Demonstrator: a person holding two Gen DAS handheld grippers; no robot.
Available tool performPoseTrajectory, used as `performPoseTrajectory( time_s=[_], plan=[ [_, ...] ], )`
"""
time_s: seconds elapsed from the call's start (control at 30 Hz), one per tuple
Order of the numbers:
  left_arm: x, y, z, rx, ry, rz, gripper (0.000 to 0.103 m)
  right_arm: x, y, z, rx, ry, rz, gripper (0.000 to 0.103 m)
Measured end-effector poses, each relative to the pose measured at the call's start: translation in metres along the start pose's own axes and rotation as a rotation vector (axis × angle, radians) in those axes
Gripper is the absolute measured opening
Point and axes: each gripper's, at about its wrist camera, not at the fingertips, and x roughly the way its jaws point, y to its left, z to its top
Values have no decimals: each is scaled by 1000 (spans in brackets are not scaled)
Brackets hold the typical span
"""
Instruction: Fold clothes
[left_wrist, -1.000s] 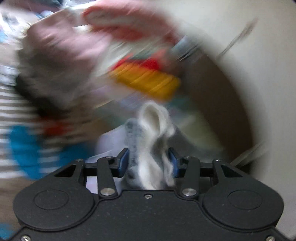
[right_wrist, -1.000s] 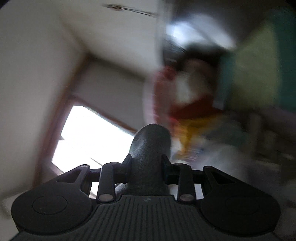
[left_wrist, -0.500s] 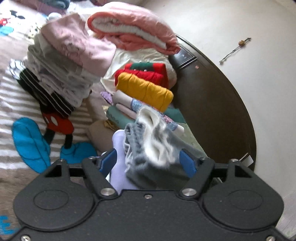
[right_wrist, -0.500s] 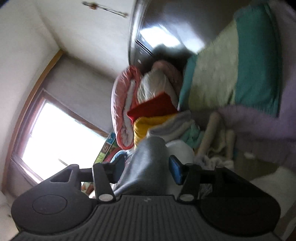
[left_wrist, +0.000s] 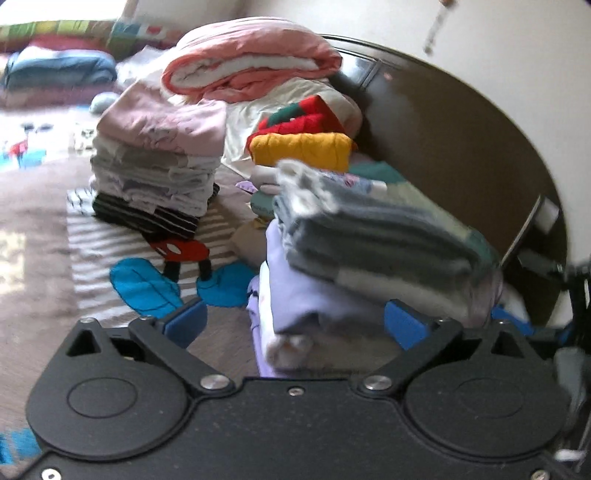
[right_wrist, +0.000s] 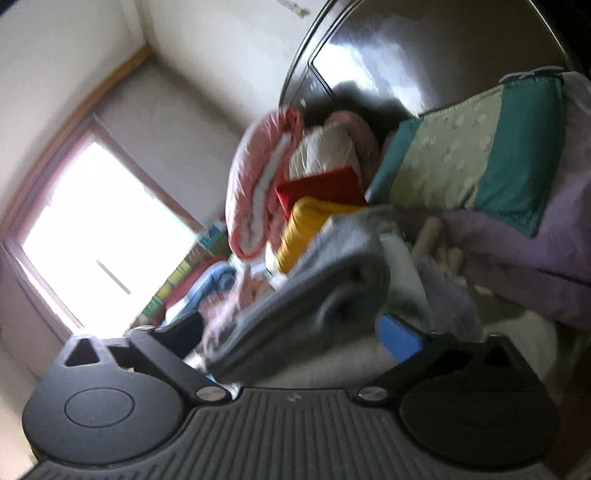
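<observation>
While both jaws gape wide, folded grey garment (left_wrist: 373, 236) sits btwn, unclamped.

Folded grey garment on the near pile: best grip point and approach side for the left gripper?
Take the grey garment at its near folded edge, coming in level from the front with the open left gripper. The layers stack flat there on the lilac garment, so a pinch likely catches them all.

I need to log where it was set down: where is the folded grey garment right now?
In the left wrist view the folded grey garment lies right of centre atop a lavender folded piece, ahead of the open left gripper, with the yellow knit behind.
</observation>
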Motion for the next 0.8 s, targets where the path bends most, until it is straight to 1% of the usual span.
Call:
performPoseTrajectory(
  time_s=[0.07,0.13,0.23,0.3,0.4,0.47,0.57,0.67,0.8],
  plan=[
    [-7,-8,-5,26,-6,56,103,-5,9,-7,-34,29,-18,103],
    [-11,-16,-7,46,0,111,103,-9,20,-14,-93,55,-75,103],
    [-17,-27,-11,81,-1,121,103,-13,35,-23,-178,95,-157,103],
    [-21,-35,-13,102,-1,137,103,-16,44,-29,-231,108,-196,103],
    [-28,-50,-15,137,-5,161,103,-24,54,-35,-294,121,-233,103],
    [-32,-58,-17,162,-17,165,103,-28,55,-37,-312,127,-250,103],
    [-39,-68,-21,186,-43,198,103,-31,59,-40,-344,142,-293,103],
    [-45,-73,-22,193,-56,194,103,-34,62,-44,-376,152,-333,103],
    [-51,-72,-21,178,-60,170,103,-39,70,-49,-410,157,-352,103]
  ],
)
